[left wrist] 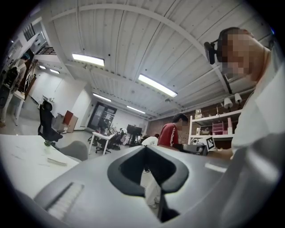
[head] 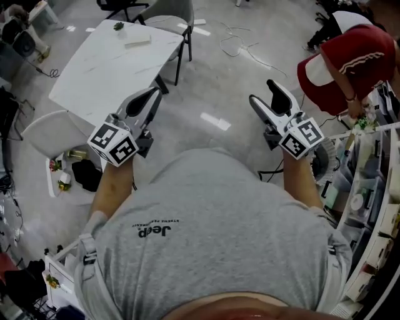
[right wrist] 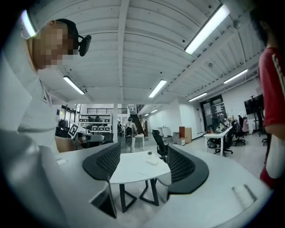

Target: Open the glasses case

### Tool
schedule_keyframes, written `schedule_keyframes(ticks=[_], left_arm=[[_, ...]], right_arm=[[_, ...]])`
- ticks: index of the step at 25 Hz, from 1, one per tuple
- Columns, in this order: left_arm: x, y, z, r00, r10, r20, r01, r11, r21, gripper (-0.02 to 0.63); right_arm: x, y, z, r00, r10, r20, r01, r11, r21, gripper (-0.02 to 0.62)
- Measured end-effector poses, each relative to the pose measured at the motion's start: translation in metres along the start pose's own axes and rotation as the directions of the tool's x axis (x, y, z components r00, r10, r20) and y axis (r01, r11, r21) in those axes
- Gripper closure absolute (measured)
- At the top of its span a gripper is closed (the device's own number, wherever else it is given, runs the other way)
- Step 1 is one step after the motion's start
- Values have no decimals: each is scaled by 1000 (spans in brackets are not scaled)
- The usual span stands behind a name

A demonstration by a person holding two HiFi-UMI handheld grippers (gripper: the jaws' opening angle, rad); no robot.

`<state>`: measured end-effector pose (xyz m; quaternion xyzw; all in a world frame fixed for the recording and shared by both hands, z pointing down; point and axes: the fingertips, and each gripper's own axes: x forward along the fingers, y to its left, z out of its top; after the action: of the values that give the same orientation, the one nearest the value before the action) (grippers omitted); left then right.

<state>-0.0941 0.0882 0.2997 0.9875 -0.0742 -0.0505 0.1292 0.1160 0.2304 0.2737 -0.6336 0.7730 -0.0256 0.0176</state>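
A flat white case (head: 137,41) lies on the white table (head: 106,69) far ahead of me, next to a small plant (head: 119,25). In the right gripper view the same case (right wrist: 152,160) shows on the table (right wrist: 131,171) between the jaws, well beyond them. I also see the case (left wrist: 57,161) at the lower left of the left gripper view. I hold both grippers up in front of my chest, away from the table. My left gripper (head: 152,95) (left wrist: 144,148) has its tips together and holds nothing. My right gripper (head: 262,92) (right wrist: 143,153) is open and empty.
A person in a red top (head: 350,59) bends over white shelves (head: 375,175) at the right. A grey chair (head: 169,12) stands behind the table and a white chair (head: 47,134) at its near left. Cables (head: 240,44) lie on the floor.
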Motion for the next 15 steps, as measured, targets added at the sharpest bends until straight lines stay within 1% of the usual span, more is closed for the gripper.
schedule_keyframes(ticks=[3,7,10,15], left_arm=[[2,44,13,1000,-15,6,15,1000,-2,557],[5,88,19,1000,-19,-1,19,1000,-24,557],[15,110,23,1000,-17,-5,17,999,-34,557],[35,133,18,1000,-13,-29,11,999,-48,557]], right_arm=[[45,-1,5,1000,0,-3,0,1000,-5,285],[85,-9,4,1000,-13,-16,13,1000,3,285],[104,-22,0,999,-24,-34,25,1000,12,285],[125,-48,-13,998,-26,-62,28,999,34,285]])
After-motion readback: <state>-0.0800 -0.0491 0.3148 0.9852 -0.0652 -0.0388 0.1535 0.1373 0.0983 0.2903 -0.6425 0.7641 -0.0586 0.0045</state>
